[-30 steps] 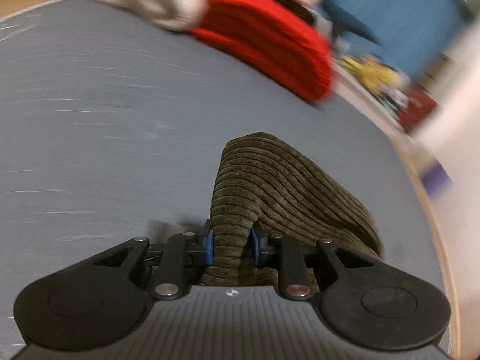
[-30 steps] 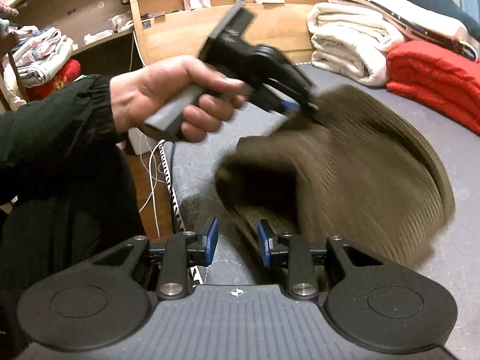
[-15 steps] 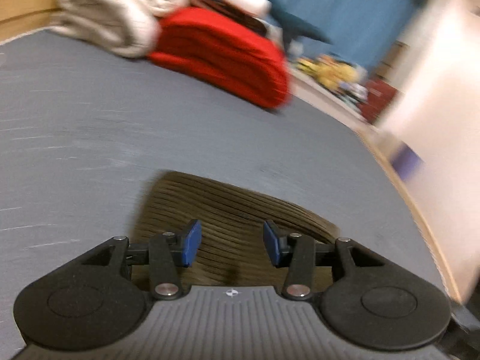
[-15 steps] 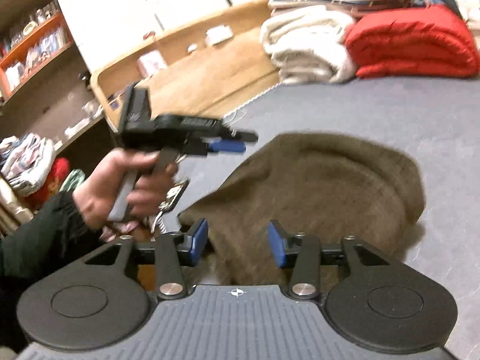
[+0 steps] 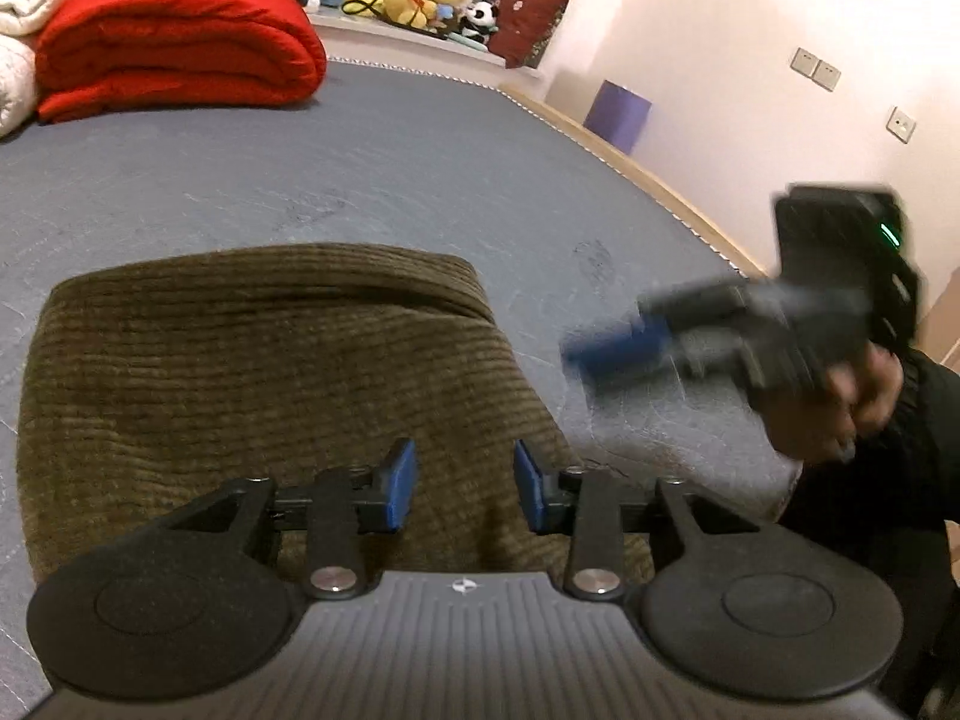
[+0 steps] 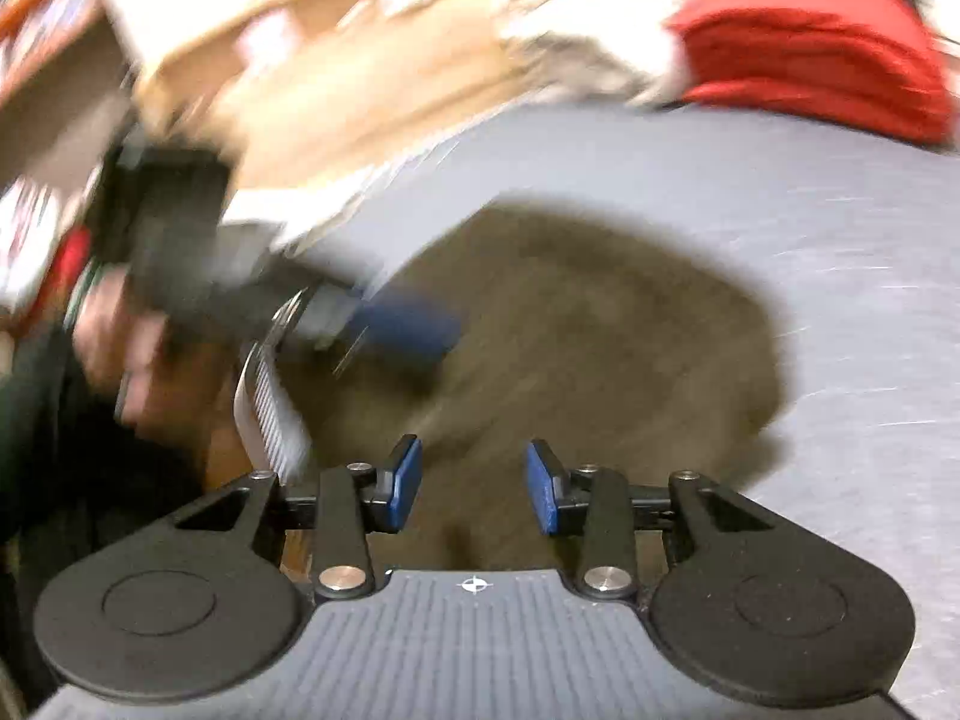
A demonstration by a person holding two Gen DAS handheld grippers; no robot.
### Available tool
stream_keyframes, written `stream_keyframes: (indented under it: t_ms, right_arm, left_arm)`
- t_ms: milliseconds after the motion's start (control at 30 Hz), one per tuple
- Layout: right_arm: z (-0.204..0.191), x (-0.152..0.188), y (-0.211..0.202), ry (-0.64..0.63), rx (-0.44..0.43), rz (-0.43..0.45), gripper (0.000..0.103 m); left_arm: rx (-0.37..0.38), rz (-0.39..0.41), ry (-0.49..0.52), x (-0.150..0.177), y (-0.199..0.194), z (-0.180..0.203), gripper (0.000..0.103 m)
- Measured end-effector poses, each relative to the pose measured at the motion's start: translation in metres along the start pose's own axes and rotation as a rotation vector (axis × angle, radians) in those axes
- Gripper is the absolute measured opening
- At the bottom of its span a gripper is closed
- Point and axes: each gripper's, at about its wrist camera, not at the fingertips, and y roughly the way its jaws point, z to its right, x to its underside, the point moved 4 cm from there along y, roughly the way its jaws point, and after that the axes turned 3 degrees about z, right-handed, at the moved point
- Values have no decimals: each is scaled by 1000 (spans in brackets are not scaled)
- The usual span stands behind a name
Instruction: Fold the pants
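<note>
Right hand-held gripper (image 5: 606, 354) motion-blurred beside pants (image 5: 252, 384)

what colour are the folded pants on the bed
Olive-brown ribbed corduroy pants; clearest in the left wrist view.

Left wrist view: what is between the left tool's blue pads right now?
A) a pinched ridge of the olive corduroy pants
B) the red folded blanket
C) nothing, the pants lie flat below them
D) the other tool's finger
C: the left tool stands open with a clear gap, and the olive corduroy pants lie folded flat on the grey bed surface.
</note>
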Motion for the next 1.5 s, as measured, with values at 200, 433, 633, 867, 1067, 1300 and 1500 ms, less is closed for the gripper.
stream_keyframes:
  t_ms: [200, 433, 633, 867, 1067, 1300, 1500]
  right_arm:
    - [78, -15, -3, 258, 192, 85, 50]
    - [125, 10, 39, 674, 97, 60, 75]
    - [116, -4, 43, 641, 176, 165, 28]
    - [144, -24, 32, 569, 312, 309, 0]
    - [111, -16, 16, 487, 348, 204, 82]
    - [59, 14, 41, 375, 285, 18, 92]
    - [68, 46, 70, 526, 188, -127, 96]
  left_arm:
    - [78, -46, 119, 16, 19, 29, 27]
    - [94, -174, 280, 48, 66, 68, 26]
    - [130, -203, 354, 56, 73, 76, 21]
    - [134, -169, 291, 42, 76, 62, 24]
    - [-237, 127, -49, -3, 27, -41, 59]
    - [-430, 92, -542, 21, 6, -146, 90]
    - [-192, -30, -683, 49, 38, -165, 92]
